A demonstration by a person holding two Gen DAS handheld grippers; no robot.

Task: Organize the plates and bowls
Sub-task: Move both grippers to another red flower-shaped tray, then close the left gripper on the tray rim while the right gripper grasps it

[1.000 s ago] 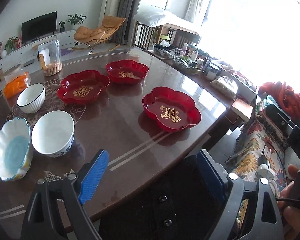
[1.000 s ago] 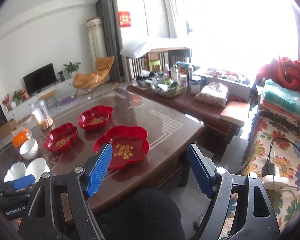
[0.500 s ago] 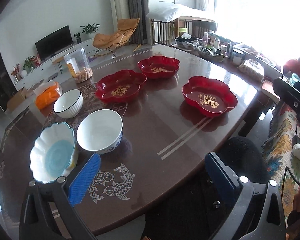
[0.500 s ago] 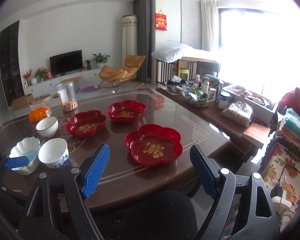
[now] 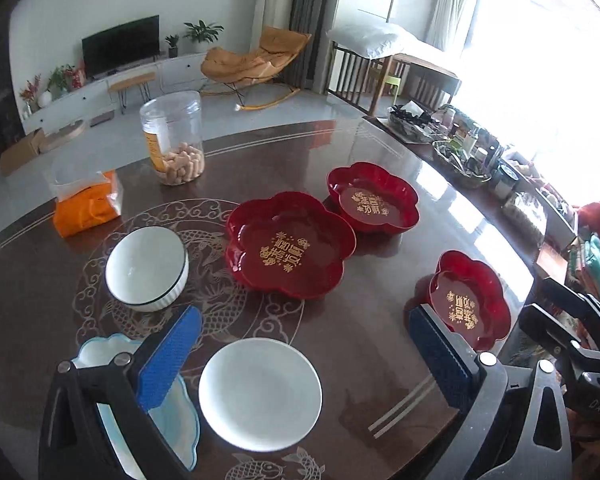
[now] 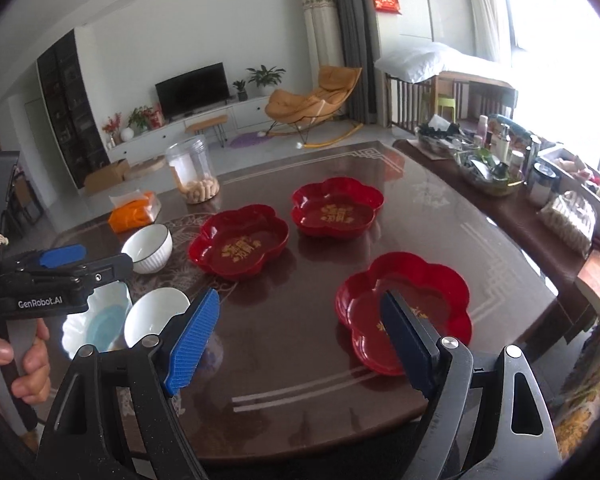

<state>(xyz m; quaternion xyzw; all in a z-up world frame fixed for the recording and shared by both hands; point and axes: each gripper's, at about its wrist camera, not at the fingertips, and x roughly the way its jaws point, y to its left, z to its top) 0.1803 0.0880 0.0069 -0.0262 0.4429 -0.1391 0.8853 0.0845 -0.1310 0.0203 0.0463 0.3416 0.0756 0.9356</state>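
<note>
Left gripper (image 5: 304, 356) spread wide, holding nothing, hovering over the plain white round bowl (image 5: 260, 394) at the near edge of the dark glossy wooden table (image 5: 364, 380). Right gripper (image 6: 300, 340) also wide open and empty, above the nearest red flower-shaped plate with gold lettering (image 6: 404, 310).

Only the right wrist view shows the left tool from the side, with the person's left hand (image 6: 24, 364) on its handle. Only the left wrist view shows the fish inlay at the table edge.

Middle red flower-shaped plate (image 5: 290, 250) and far red flower-shaped plate (image 5: 372, 198) sit just beside each other mid-table. White ribbed bowl with dark rim (image 5: 146, 268) is left of them; white scalloped bowl with blue inside (image 5: 172, 412) is partly behind the left finger. Clear plastic jar of snacks (image 5: 172, 138) at the far side.

Versus 0.5 s ago: left gripper has moved forward over the bowls; right gripper closer to the nearest plate.
</note>
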